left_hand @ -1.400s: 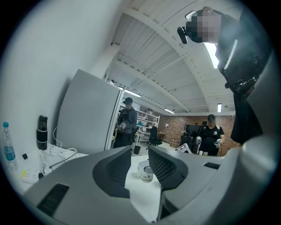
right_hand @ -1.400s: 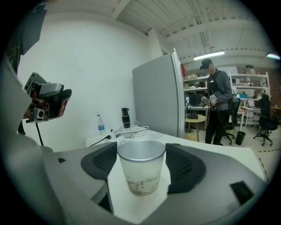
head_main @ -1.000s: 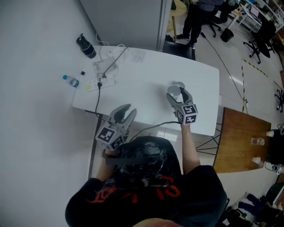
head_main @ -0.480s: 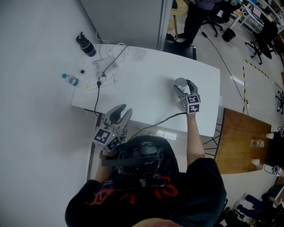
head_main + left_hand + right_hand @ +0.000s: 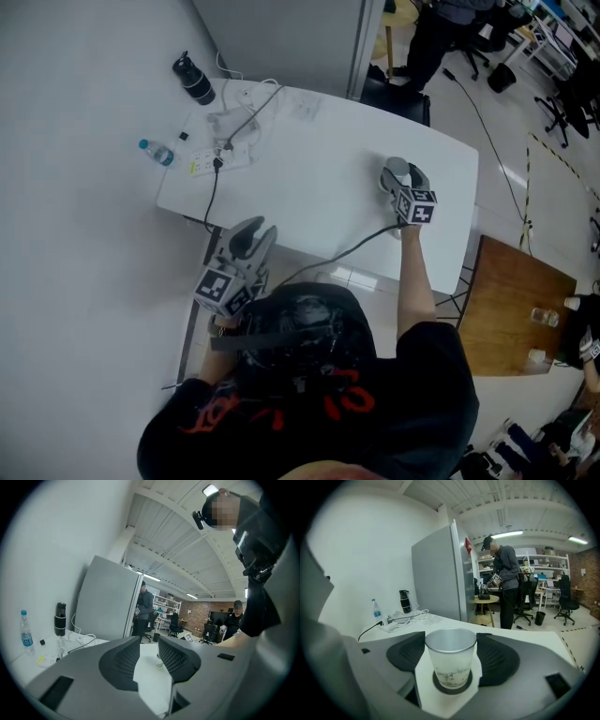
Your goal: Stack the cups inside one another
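Note:
A frosted clear cup (image 5: pixel 451 663) stands upright between the jaws of my right gripper (image 5: pixel 451 641), and both pads press on its sides. Its base looks set on the white table (image 5: pixel 543 641). The head view shows this cup (image 5: pixel 396 167) and my right gripper (image 5: pixel 399 174) near the table's right end. My left gripper (image 5: pixel 255 228) hangs at the table's near edge, its jaws a little apart with nothing between them. In the left gripper view, my left gripper (image 5: pixel 149 641) points across the table, and a small clear cup (image 5: pixel 159 660) shows far off through the gap.
At the far left of the white table (image 5: pixel 309 169) lie a black bottle (image 5: pixel 194 80), a water bottle (image 5: pixel 156 152) and a power strip with cables (image 5: pixel 220 150). A black chair (image 5: pixel 398 94) stands behind. A wooden table (image 5: pixel 511 309) with small cups is to the right.
My right gripper has carried the cup to the right and lower, toward the table's right end. The left gripper has kept its place by the near edge.

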Available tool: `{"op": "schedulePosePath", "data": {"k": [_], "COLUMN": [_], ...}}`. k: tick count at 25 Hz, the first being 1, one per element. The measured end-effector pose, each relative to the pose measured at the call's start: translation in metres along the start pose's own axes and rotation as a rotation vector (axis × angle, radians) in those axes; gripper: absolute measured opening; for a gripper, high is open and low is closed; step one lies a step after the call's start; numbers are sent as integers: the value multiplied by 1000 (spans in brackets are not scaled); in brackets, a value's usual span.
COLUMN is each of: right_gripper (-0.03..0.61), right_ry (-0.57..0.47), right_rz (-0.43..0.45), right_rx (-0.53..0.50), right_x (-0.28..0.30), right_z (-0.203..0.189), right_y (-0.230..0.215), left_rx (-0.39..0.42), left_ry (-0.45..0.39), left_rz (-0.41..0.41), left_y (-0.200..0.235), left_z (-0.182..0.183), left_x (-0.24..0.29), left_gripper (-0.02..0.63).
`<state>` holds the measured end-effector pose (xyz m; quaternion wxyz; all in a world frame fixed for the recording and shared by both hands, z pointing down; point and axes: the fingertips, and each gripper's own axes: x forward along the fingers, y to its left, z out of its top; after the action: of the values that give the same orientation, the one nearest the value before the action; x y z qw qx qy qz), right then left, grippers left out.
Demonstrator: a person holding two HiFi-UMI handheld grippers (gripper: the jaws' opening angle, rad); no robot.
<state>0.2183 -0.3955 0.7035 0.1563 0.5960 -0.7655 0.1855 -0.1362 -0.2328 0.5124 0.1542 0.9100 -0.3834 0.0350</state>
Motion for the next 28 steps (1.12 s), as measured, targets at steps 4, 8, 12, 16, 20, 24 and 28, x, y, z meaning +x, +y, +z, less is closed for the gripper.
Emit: {"op": "schedulePosePath", "data": {"k": [4, 8, 12, 16, 20, 24, 28], "right_gripper": [354, 354, 354, 357, 357, 371, 371], "right_ry": [18, 38, 68, 77, 92, 110, 98], "right_rz": [8, 8, 11, 10, 0, 8, 15], "right_rx": [4, 12, 32, 46, 45, 51, 50], "right_x": [7, 3, 2, -4, -9, -11, -18], "right_z": [-5, -13, -24, -30, -33, -38, -34], "right_y": [3, 5, 3, 1, -2, 2, 7], "left_rx": [8, 10, 14, 27, 27, 20, 28], "left_ry": [-10, -23, -16, -23, -27, -42, -48], "left_rz": [5, -4, -11, -24, -31, -40, -26], "left_y": [1, 1, -1, -3, -5, -6, -6], "left_z": [3, 5, 6, 3, 5, 5, 7], "left_x": [-1, 0, 4, 4, 6, 5, 2], "left_gripper": [132, 132, 132, 132, 132, 132, 132]}}
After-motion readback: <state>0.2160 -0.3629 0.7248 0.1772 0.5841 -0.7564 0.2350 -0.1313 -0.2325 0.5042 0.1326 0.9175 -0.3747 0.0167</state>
